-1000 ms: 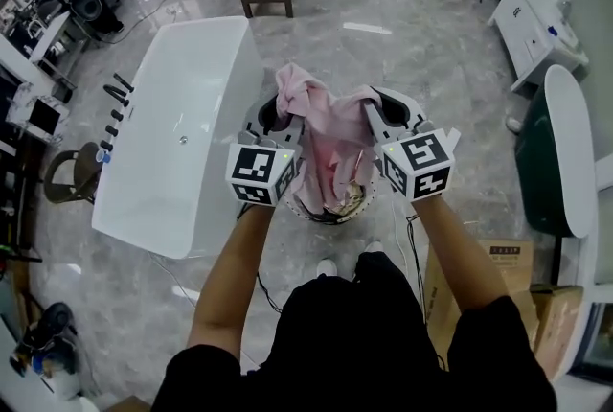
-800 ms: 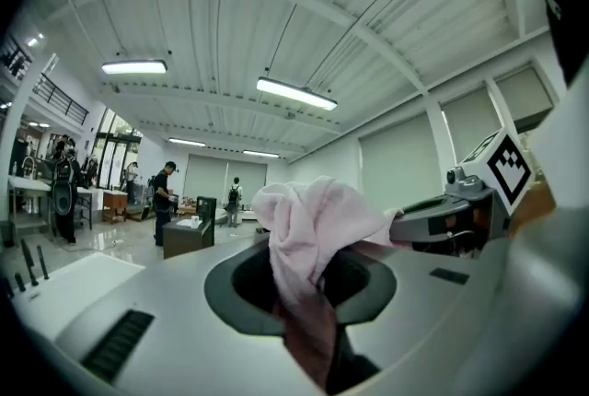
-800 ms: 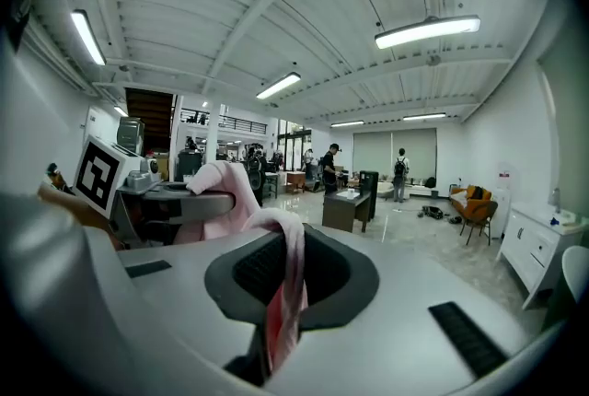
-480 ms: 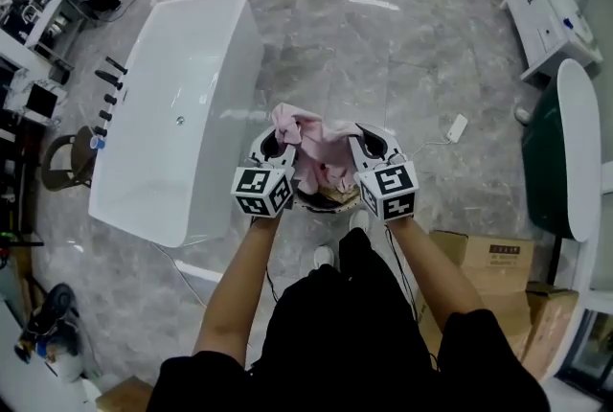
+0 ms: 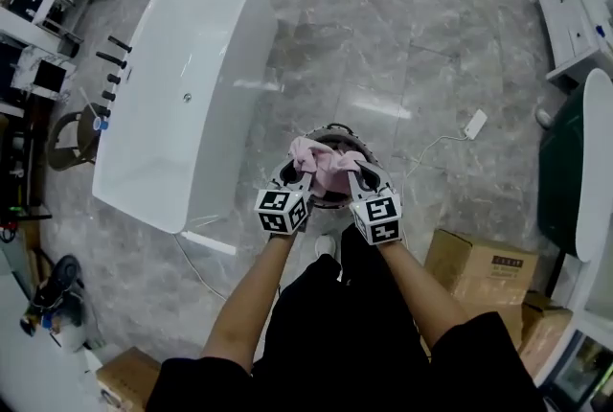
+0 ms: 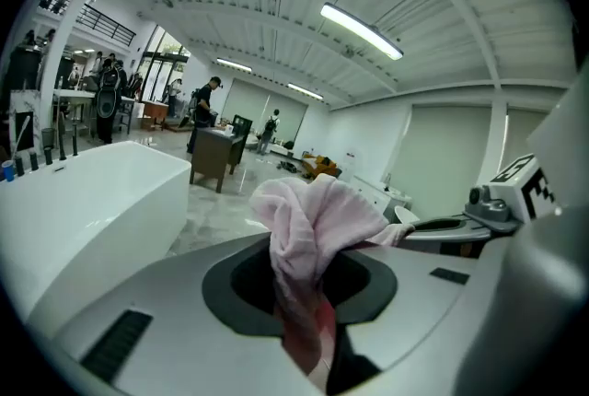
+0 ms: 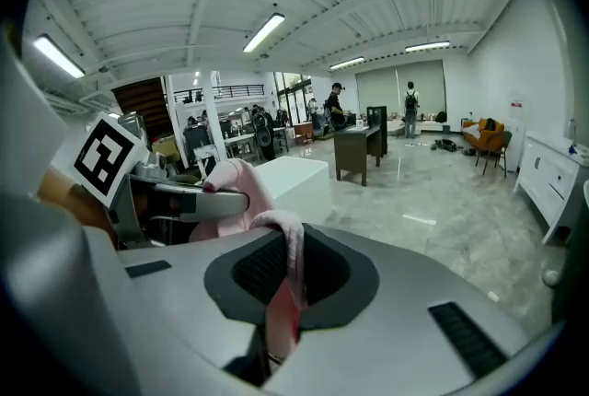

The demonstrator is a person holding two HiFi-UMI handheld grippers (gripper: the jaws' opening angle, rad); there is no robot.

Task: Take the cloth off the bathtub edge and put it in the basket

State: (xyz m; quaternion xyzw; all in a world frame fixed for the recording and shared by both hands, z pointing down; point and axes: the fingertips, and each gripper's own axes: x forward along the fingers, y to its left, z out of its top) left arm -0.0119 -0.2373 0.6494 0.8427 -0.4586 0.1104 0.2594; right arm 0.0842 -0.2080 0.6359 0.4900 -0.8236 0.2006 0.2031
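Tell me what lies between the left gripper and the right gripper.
A bunched pink cloth. The left gripper and the right gripper each grip a part of it, over the basket. The head view shows this.

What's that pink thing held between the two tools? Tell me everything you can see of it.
It is a pale pink cloth, soft and towel-like, crumpled into folds. The left gripper and the right gripper each pinch a bunch of it between their fingers, so it hangs between them, with a fold bulging above the left one. It is off the white bathtub and over the round basket on the floor; whether it touches the basket cannot be told.
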